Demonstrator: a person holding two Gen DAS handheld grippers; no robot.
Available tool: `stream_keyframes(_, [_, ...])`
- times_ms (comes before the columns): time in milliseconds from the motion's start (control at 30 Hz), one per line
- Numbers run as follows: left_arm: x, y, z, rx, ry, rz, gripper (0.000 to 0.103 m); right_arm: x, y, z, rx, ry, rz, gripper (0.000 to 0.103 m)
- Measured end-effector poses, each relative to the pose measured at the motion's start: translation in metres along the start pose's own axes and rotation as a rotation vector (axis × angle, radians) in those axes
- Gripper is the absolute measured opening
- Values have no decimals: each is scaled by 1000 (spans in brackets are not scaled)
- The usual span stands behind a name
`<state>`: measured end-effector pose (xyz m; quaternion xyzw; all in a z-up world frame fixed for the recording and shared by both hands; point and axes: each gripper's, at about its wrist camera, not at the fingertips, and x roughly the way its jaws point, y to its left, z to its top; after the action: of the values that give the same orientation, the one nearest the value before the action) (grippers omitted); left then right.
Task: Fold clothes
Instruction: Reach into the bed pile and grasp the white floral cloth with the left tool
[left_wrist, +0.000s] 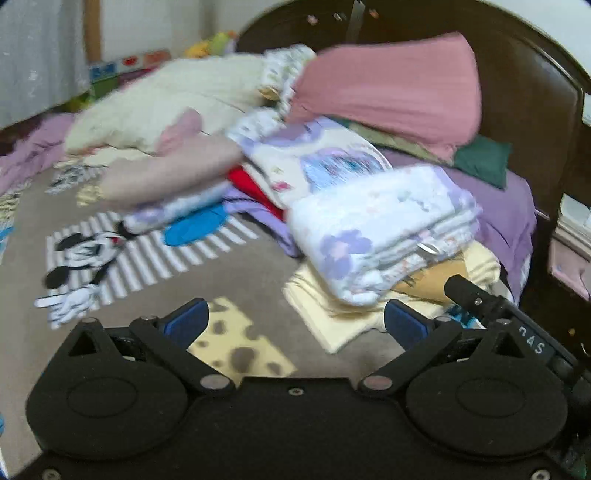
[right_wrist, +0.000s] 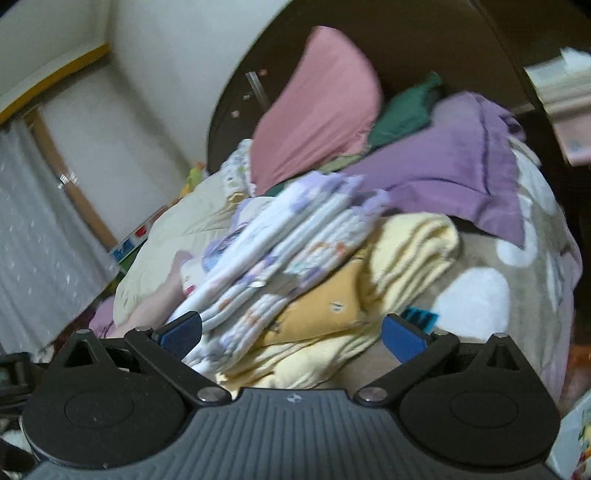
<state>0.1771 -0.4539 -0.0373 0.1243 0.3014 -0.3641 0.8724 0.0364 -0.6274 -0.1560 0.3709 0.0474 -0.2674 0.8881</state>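
A folded white garment with purple flowers (left_wrist: 380, 229) (right_wrist: 280, 254) lies on top of a stack of folded yellow clothes (left_wrist: 417, 291) (right_wrist: 369, 288) on the bed. Behind it, a second pile holds a folded top with a blue and purple print (left_wrist: 325, 158) and a beige piece (left_wrist: 170, 173). My left gripper (left_wrist: 295, 325) hovers open just in front of the yellow stack, nothing between its blue pads. My right gripper (right_wrist: 291, 336) is also open, low over the near edge of the same stack, holding nothing. Part of the right gripper (left_wrist: 491, 306) shows at the right in the left wrist view.
The bed's grey-brown blanket (left_wrist: 229, 280) carries a cartoon mouse print (left_wrist: 88, 258) and a cheese print (left_wrist: 240, 343). A pink pillow (left_wrist: 391, 92) (right_wrist: 317, 110), a green cushion (left_wrist: 480, 158) and a purple pillow (right_wrist: 454, 162) lean on the dark headboard (left_wrist: 524, 74). A cream duvet (left_wrist: 166, 99) lies at left.
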Motion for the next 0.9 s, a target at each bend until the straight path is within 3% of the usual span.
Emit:
stream_keyframes(133, [15, -18, 8, 87, -65, -8, 100, 6, -10, 2, 55, 22, -18, 103])
stream_keyframes(200, [24, -25, 12, 114, -82, -26, 93, 5, -13, 1, 83, 25, -16, 103])
stream_keyframes(333, [43, -31, 22, 113, -59, -89, 61, 7, -20, 0, 134, 29, -13, 103])
stream_keyframes(433, [55, -33, 29, 102, -41, -99, 58, 8, -24, -1, 172, 32, -10, 103])
stream_keyframes(533, [66, -35, 35, 91, -24, -103, 45, 8, -29, -2, 210, 35, -8, 103])
stream_keyframes(600, [67, -32, 37, 63, -28, -102, 33, 9, -30, -3, 222, 40, -3, 103])
stream_keyframes(667, [60, -26, 38, 27, -46, -95, 13, 10, -29, -4, 217, 45, 13, 103])
stream_keyframes(900, [21, 26, 25, -96, -101, -43, 8, 7, -20, -6, 197, 40, 74, 102])
